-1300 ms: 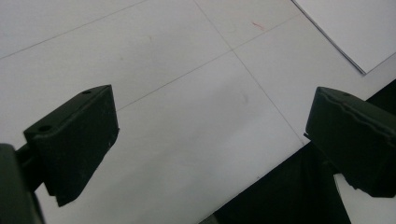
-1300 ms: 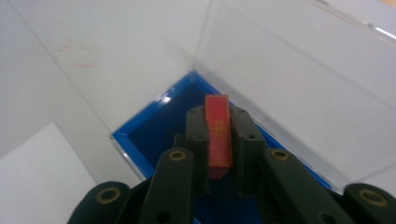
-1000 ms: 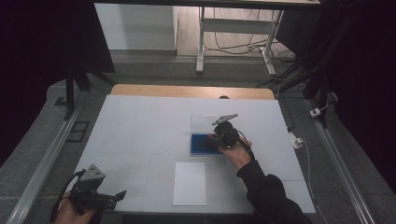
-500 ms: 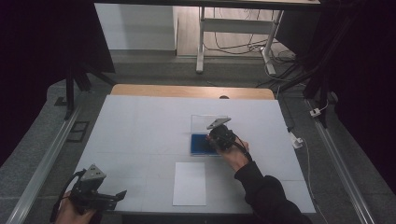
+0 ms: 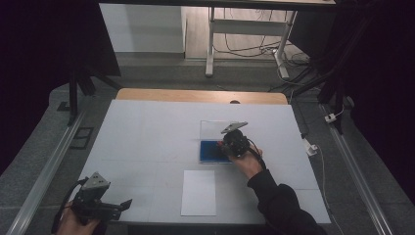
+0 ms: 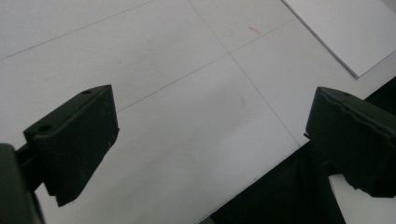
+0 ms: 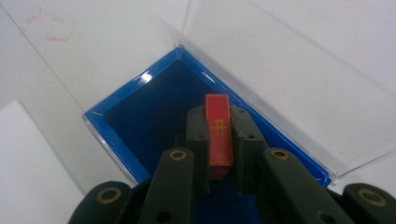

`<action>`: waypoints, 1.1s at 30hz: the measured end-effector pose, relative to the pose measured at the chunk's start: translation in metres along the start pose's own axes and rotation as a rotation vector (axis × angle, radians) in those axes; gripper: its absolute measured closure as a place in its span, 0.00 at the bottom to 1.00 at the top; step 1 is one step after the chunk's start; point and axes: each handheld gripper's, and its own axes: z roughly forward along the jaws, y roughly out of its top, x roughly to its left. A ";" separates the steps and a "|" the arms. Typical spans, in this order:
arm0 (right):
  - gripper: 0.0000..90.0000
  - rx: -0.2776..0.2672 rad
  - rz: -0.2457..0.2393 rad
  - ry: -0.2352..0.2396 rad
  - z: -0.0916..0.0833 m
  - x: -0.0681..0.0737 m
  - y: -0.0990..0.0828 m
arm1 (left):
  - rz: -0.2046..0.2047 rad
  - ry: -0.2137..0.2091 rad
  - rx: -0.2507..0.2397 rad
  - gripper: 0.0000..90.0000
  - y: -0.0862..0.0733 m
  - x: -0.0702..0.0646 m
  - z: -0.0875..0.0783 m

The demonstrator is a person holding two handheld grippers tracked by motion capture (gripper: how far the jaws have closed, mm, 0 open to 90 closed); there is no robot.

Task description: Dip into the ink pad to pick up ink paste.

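While the red block (image 7: 218, 135) is clamped edge-up between the closed jaws of the right gripper (image 7: 218, 140), it is held low over the blue-lined case (image 7: 140, 116), apparently so that it can be set into or lifted from the velvet bed. The clear lid (image 7: 289, 70) is laid flat behind, leaving access free. The left gripper (image 5: 103, 205), jaws wide and empty, is parked near the table's (image 5: 147, 137) front edge, beside a white sheet (image 5: 198, 192).

Both grippers are matt black. The left gripper (image 5: 125, 204) carries a grey 3-cornered plate (image 5: 96, 180) and a black cable (image 5: 63, 208); its 2 blocky pads (image 6: 77, 140) show small holes. The right gripper (image 7: 218, 140), beside a blue tray (image 7: 109, 133), has brass-ringed screw holes (image 7: 178, 154). The right sleeve (image 5: 281, 203) is black.
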 end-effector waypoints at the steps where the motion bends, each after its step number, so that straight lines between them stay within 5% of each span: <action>1: 0.89 -0.003 -0.016 -0.013 0.000 0.003 0.000 | -0.004 -0.004 -0.005 0.03 0.000 0.000 0.000; 6: 0.89 -0.007 -0.047 -0.028 0.000 0.005 -0.001 | -0.022 -0.023 -0.030 0.02 -0.001 0.003 -0.003; 13: 0.89 -0.025 0.028 0.021 -0.001 -0.004 -0.003 | -0.029 -0.060 -0.046 0.02 -0.002 0.006 -0.004; 22: 0.89 -0.018 0.009 0.007 -0.002 -0.001 -0.001 | -0.048 -0.069 -0.043 0.00 -0.002 0.008 -0.004; 33: 0.88 -0.060 -0.035 0.058 -0.022 0.004 0.001 | -0.020 -0.060 -0.022 0.01 -0.001 0.005 -0.002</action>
